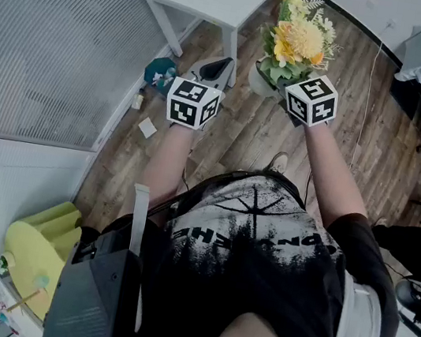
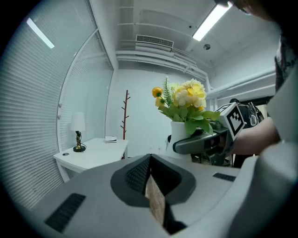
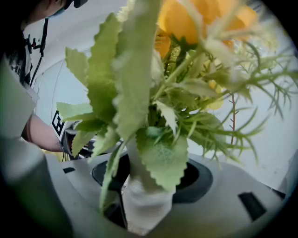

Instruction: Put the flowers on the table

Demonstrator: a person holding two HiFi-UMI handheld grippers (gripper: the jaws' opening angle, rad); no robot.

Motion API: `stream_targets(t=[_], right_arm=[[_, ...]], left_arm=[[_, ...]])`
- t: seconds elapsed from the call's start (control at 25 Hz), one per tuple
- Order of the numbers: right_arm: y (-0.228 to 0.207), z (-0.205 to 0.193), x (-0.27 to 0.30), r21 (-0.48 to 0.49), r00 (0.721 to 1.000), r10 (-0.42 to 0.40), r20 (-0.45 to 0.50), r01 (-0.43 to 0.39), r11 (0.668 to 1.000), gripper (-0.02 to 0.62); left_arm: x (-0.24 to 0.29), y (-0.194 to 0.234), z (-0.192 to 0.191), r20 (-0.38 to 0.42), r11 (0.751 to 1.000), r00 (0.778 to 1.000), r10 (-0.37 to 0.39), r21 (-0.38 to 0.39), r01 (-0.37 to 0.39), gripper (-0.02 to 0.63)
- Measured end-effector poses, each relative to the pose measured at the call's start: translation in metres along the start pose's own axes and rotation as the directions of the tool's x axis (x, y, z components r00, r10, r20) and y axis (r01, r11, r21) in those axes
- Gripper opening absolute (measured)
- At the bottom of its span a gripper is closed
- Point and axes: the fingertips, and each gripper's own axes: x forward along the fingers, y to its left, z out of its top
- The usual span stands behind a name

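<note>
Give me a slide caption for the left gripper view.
Right gripper holding a white vase of yellow flowers, white table behind.

We wear a black short-sleeved T-shirt (image 1: pixel 262 244) printed in white with bare trees and lettering, and a pale shoe (image 1: pixel 278 163). Our left claw (image 2: pixel 149 158) and right claw (image 3: pixel 153 186) have smooth light-grey shells with a black ribbed hollow round the jaws and dark rectangular slots. Inside the left claw a tan pad (image 2: pixel 156 202) shows. Each carries a white cube with black square markers: the left cube (image 1: pixel 192 103) and the right cube (image 1: pixel 311 99).
</note>
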Motion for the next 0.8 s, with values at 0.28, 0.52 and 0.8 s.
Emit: stream_targets(t=[0.28,0.52,0.8], right_arm=[[0.001,0.0008,-0.0014,-0.005,1.0,0.001,-0.001,-0.001,1.0,0.27],[0.0004,0.0006,0.0,-0.002,1.0,-0.004,0.002,0.004,1.0,0.27],[0.0008,0.0025,0.0033,0.014,1.0,0.008,0.012,-0.008,1.0,0.272]], left_arm=[[0.0001,-0.0016,0.0012,-0.003,1.0,1.0,0.004,0.002,-0.004,0.012],[0.0021,0.0004,0.003,-0.003,1.0,1.0,0.005,-0.001,-0.005,0.011],[0.0014,0.0047,0.0031,-0.006,1.0,1.0,0.014,-0.003,-0.014,0.012]])
